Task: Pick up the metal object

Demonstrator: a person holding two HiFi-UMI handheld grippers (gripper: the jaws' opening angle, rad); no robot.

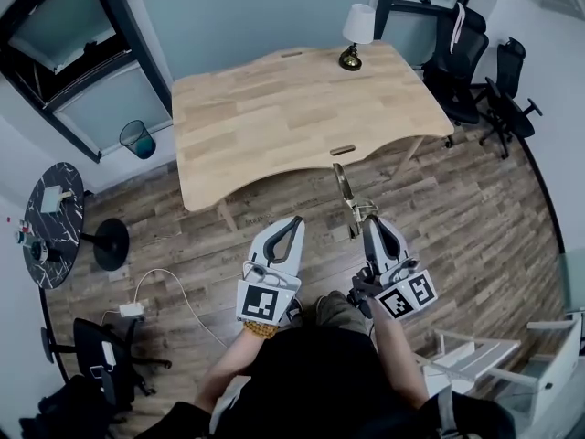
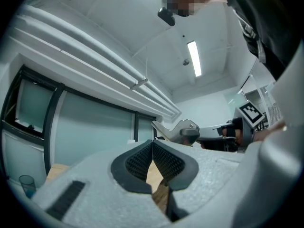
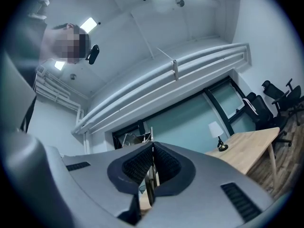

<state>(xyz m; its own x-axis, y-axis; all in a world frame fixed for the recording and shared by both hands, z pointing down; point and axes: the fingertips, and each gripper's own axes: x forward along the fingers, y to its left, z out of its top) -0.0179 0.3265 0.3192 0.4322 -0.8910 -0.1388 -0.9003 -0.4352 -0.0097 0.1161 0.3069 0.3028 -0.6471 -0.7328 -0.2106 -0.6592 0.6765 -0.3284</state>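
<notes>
Head view: the grey right gripper [image 1: 373, 222] holds the slim brass-coloured metal object [image 1: 345, 193] aloft, off the light wooden table [image 1: 274, 117] — the long overhang may pivot
Left gripper view: the grey left gripper [image 2: 153, 144] is closed and empty
Right gripper view: the jaws pinch only a thin edge — it may slip

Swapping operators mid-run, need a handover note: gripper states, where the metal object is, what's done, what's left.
Left gripper: shut, nothing between the jaws, held beside the right one.
Right gripper: shut on the metal object, which sticks out past the jaws toward the table's near edge.
Table: only a lamp on it, at the far edge.
Done: the object is lifted, off the table and over the floor.
Left: the pick-up looks complete. Keep the grip firm, since only a thin strip sits between the pads.
</notes>
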